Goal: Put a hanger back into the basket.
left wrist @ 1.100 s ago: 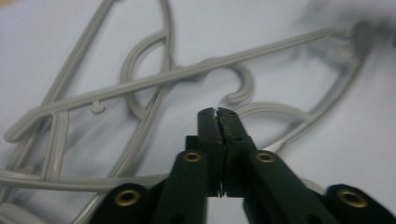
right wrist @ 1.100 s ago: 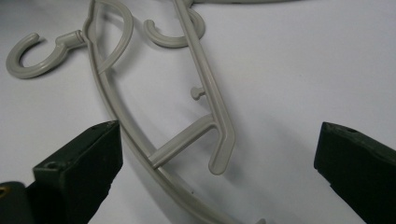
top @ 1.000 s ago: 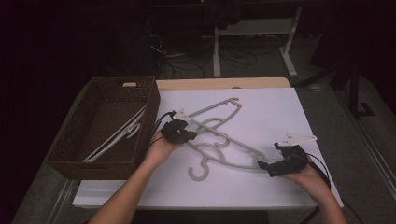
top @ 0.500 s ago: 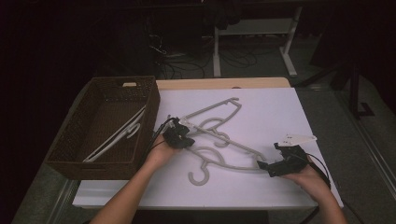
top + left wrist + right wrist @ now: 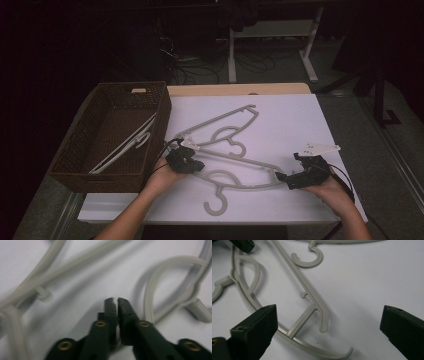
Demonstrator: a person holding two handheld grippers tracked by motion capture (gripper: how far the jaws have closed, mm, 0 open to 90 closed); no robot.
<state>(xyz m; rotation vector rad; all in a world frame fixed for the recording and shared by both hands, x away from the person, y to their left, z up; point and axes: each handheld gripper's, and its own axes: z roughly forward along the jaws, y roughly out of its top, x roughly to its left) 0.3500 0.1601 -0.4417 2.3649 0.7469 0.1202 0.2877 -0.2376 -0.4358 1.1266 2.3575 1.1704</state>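
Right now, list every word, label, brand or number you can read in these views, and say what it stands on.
None: no readable text on the grey hangers, the wicker basket or the white table cover.
The white tag above the right claw is too small to read.

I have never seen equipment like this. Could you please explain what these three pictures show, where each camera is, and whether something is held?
A person sits at a table covered in white and holds a pair of black hand tongs in each hand. The high view looks down from above. The left tongs and right tongs each carry a small camera that looks along their own jaws.

Two grey plastic hangers lie on the white surface: the near hanger and the far hanger behind it. A brown wicker basket at the left holds a white hanger.

In the left gripper view the left tongs are almost shut with nothing between them; they have just started opening. In the right gripper view the right tongs stand wide open around the near hanger's end, not gripping it.
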